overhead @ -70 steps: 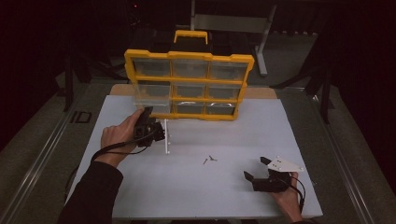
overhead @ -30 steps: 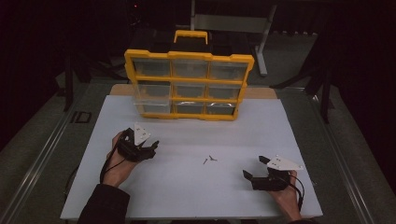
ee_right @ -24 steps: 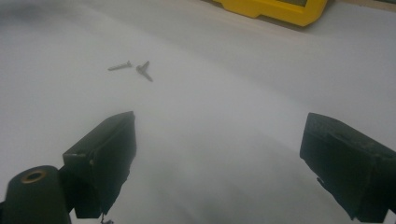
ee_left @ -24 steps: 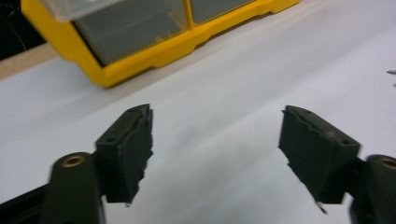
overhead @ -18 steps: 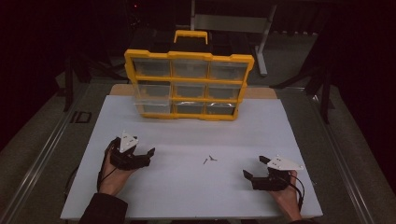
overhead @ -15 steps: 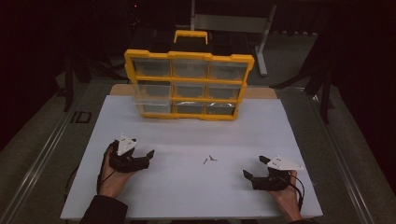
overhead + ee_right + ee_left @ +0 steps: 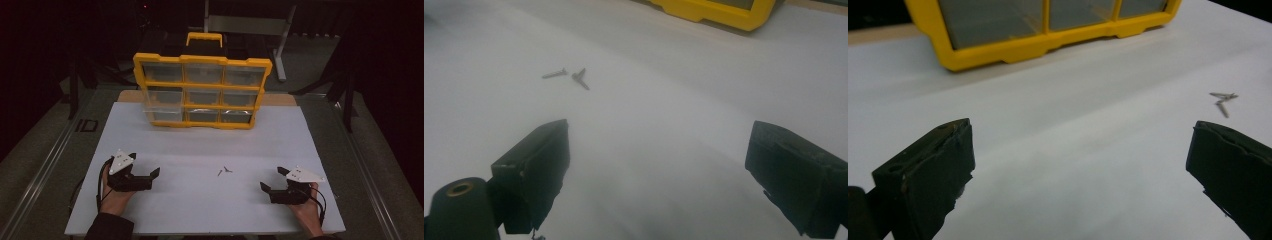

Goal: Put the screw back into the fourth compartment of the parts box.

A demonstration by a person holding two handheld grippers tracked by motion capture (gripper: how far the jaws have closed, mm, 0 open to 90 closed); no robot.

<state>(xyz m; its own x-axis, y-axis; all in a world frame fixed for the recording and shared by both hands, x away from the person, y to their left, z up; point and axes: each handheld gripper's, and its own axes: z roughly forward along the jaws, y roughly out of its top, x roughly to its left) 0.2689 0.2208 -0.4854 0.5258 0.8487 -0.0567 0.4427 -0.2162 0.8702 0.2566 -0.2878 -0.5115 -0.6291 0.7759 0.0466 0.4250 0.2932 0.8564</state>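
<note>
High view: my yellow organizer (image 7: pixel 202 90) stands upright at the table's (image 7: pixel 210 210) far edge; a knock could topple it. Two tiny screws (image 7: pixel 224 171) lie midway between my left tool (image 7: pixel 149 172), just spread and empty, and my released right tool (image 7: pixel 270 183); either could skid from a clumsy pinch.

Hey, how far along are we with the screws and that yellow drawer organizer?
Done: the organizer stands upright at the back of the table with its drawers pushed in. In hand: nothing. The left gripper and right gripper rest on the white tabletop, jaws open and empty. Left: the loose screws between them are not yet picked up.
</note>
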